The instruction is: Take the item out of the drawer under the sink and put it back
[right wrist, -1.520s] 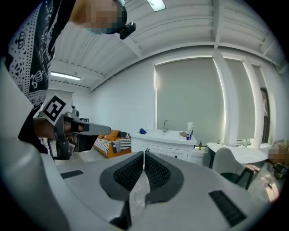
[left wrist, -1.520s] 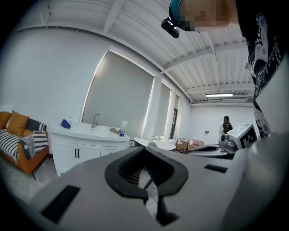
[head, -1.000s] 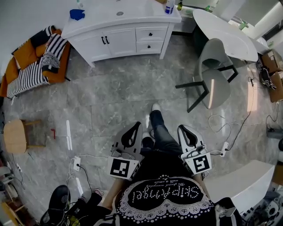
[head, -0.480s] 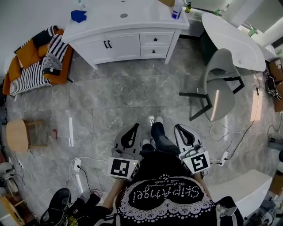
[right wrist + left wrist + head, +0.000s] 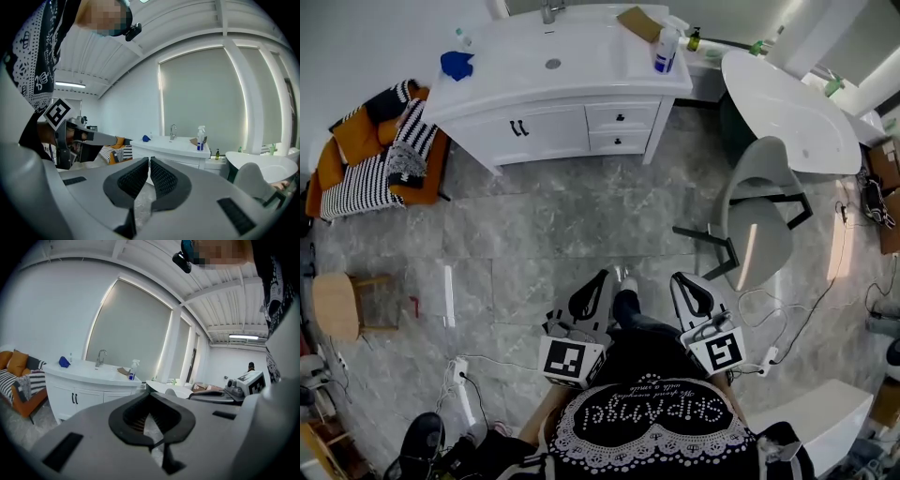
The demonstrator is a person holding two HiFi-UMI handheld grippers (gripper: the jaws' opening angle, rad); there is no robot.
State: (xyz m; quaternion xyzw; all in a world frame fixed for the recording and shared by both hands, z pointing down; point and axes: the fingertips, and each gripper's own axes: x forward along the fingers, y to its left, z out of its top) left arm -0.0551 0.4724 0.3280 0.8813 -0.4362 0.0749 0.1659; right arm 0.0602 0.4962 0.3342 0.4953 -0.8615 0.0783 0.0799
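Grey stone floor [image 5: 562, 234] fills the scene. At the far side stands the white sink cabinet [image 5: 548, 131], topped by its counter [image 5: 581, 70]. A white table [image 5: 787, 103] sits far right, a sofa [image 5: 366, 155] far left, and a grey chair [image 5: 759, 225] is on the right. Near, well apart from the cabinet, the left hand-held gripper [image 5: 600, 276] and the right hand-held gripper [image 5: 677, 279] both have their jaws together with nothing between them. The drawers [image 5: 621, 117] are shut, hiding the item. A spray bottle [image 5: 664, 49] and a blue cloth [image 5: 457, 64] rest on the counter.
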